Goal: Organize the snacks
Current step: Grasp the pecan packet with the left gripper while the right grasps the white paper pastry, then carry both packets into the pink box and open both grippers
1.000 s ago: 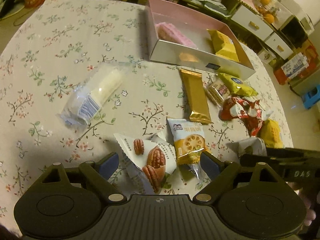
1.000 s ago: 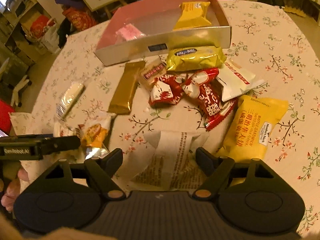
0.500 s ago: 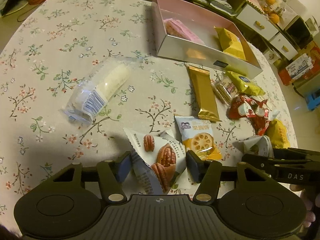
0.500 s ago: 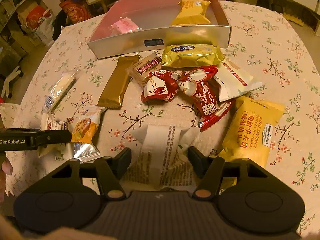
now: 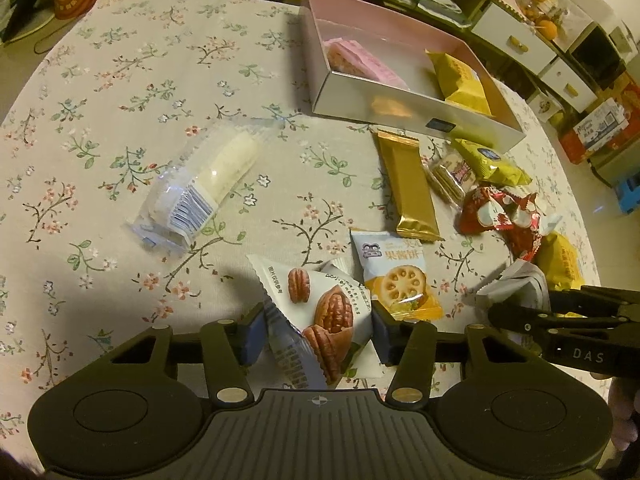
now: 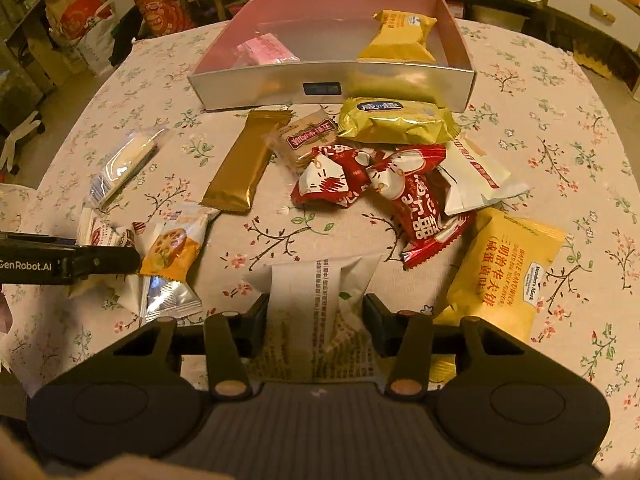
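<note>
Snacks lie scattered on a floral cloth (image 5: 120, 92). Farthest left is a clear pack (image 5: 200, 188) of pale wafer, well apart from the rest. Next, the left gripper (image 5: 318, 330) has just been closing and its pads now press both sides of a white pecan pack (image 5: 320, 312). Beside that lie a biscuit pack (image 5: 396, 276) and a gold bar (image 5: 408, 188). Behind the bar stands a pink box (image 6: 332, 84) holding a pink pack (image 6: 264, 50) and a yellow one (image 6: 400, 36). Further right, the right gripper (image 6: 314, 318) has likewise been closing and clasps a white printed pack (image 6: 316, 300); red packs (image 6: 384, 184) and a yellow waffle pack (image 6: 508, 268) lie just beyond
</note>
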`<action>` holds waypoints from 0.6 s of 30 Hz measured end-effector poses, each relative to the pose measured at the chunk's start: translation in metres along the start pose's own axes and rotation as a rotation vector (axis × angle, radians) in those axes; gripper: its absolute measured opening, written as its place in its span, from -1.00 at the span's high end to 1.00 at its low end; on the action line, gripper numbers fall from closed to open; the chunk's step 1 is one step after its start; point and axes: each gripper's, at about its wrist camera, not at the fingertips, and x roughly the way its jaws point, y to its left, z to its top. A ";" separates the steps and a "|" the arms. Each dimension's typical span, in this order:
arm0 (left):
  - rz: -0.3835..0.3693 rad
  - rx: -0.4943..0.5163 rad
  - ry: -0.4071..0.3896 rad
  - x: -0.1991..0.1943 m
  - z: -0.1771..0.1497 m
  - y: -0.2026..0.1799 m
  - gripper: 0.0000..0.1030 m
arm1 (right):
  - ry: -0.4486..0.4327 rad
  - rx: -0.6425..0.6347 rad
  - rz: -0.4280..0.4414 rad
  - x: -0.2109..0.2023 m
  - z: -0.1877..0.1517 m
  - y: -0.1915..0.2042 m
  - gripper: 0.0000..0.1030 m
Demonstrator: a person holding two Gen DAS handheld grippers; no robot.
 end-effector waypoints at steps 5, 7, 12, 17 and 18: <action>0.006 0.010 -0.013 -0.005 0.001 0.000 0.04 | -0.011 0.006 0.007 -0.003 0.002 0.000 0.13; 0.011 0.017 -0.018 -0.007 0.001 0.000 0.04 | -0.015 0.006 0.007 -0.004 0.002 0.000 0.13; 0.034 0.042 -0.035 -0.012 0.001 -0.002 0.04 | -0.024 -0.002 0.005 -0.006 0.004 0.002 0.14; 0.042 0.062 -0.055 -0.017 0.002 -0.007 0.04 | -0.042 -0.003 0.013 -0.011 0.006 0.004 0.14; 0.045 0.070 -0.061 -0.018 0.003 -0.008 0.04 | -0.047 -0.003 0.014 -0.012 0.006 0.004 0.14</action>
